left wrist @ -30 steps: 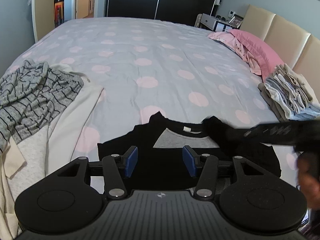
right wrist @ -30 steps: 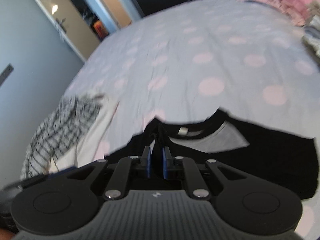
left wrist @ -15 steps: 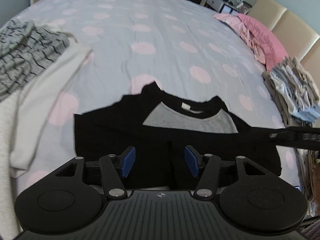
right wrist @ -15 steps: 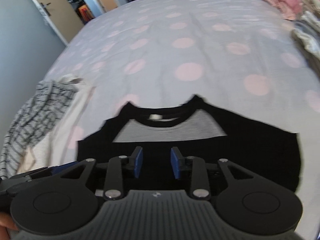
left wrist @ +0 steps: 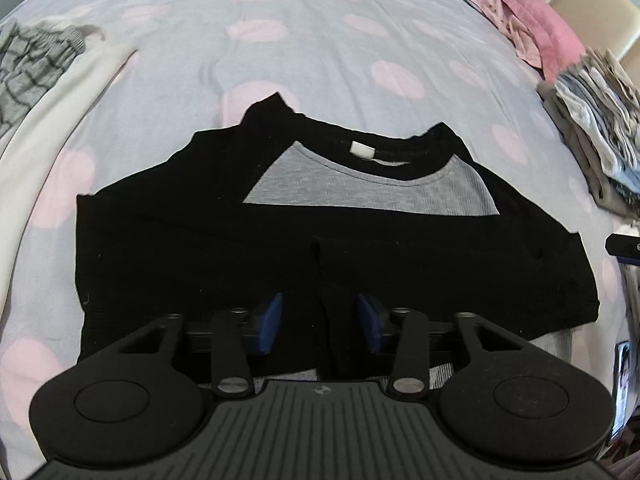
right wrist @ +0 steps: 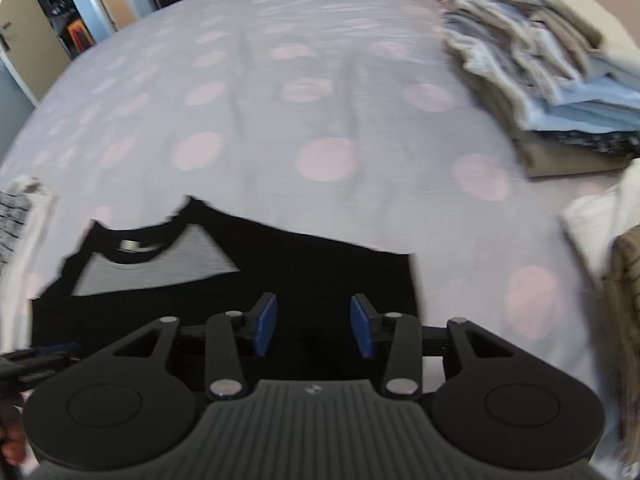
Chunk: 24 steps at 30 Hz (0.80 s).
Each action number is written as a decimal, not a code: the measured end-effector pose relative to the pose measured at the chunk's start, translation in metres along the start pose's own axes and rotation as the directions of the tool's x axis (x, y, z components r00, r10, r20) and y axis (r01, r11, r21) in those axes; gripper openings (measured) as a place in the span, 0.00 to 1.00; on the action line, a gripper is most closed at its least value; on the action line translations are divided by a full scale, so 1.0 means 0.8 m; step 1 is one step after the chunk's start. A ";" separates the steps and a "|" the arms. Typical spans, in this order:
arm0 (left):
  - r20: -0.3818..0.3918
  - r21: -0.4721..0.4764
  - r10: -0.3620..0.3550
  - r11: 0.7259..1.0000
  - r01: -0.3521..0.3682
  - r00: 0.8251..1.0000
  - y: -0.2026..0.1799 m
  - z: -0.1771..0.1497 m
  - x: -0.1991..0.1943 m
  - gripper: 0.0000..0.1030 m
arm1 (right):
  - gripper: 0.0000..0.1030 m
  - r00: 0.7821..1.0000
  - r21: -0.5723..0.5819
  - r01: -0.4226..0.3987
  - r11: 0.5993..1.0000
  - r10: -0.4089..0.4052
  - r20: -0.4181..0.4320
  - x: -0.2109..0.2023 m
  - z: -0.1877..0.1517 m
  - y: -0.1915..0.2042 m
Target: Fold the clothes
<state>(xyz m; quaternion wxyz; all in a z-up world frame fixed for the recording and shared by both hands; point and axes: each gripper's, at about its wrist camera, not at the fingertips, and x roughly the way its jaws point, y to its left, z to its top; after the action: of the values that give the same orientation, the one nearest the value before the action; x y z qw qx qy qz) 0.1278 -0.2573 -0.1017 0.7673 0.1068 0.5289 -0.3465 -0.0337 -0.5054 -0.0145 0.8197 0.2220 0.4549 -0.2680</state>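
A black shirt (left wrist: 200, 240) with a grey chest panel and a white neck label lies flat on the dotted bedspread (left wrist: 320, 60), its black sleeves folded across the body. My left gripper (left wrist: 319, 322) hovers low over the shirt's lower middle. Its jaws are closing around a raised black fold, and the blue pads do not touch it. My right gripper (right wrist: 313, 324) is over the right part of the shirt (right wrist: 320, 264). Its jaws are opening with nothing pinched between the pads.
A stack of folded clothes (left wrist: 592, 120) (right wrist: 540, 72) sits at the right by a pink pillow (left wrist: 532, 20). At the left lie a grey striped garment (left wrist: 24, 64) and a white garment (left wrist: 60, 100). More cloth (right wrist: 600, 232) lies at the right edge.
The right gripper let go of the black fabric, opened and moved right along the shirt. The left gripper sank toward the shirt and its jaws narrowed.
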 end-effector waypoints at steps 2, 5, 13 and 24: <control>0.014 0.007 -0.008 1.000 0.008 1.000 -0.002 0.000 -0.003 0.05 | 0.44 1.000 0.002 0.029 1.000 -0.029 -0.011 0.004 -0.003 -0.017; 0.057 -0.006 -0.024 1.000 0.025 0.998 -0.002 0.007 -0.017 0.03 | 0.44 0.998 0.015 0.053 0.998 -0.053 -0.025 0.007 -0.007 -0.037; 0.233 -0.057 -0.089 0.993 0.105 0.968 0.009 0.040 -0.090 0.00 | 0.48 0.997 0.028 0.080 0.996 -0.079 -0.023 0.002 -0.015 -0.059; 0.130 -0.104 -0.003 0.994 0.017 0.991 0.041 0.030 -0.075 0.00 | 0.48 0.997 0.014 0.071 0.997 -0.071 -0.029 0.006 -0.016 -0.054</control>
<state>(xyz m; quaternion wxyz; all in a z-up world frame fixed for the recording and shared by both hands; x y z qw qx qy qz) 0.1549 -0.2208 -0.0448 0.8030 0.0408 0.4958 -0.3281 -0.0673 -0.5316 -0.0298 0.8013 0.2157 0.4723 -0.2971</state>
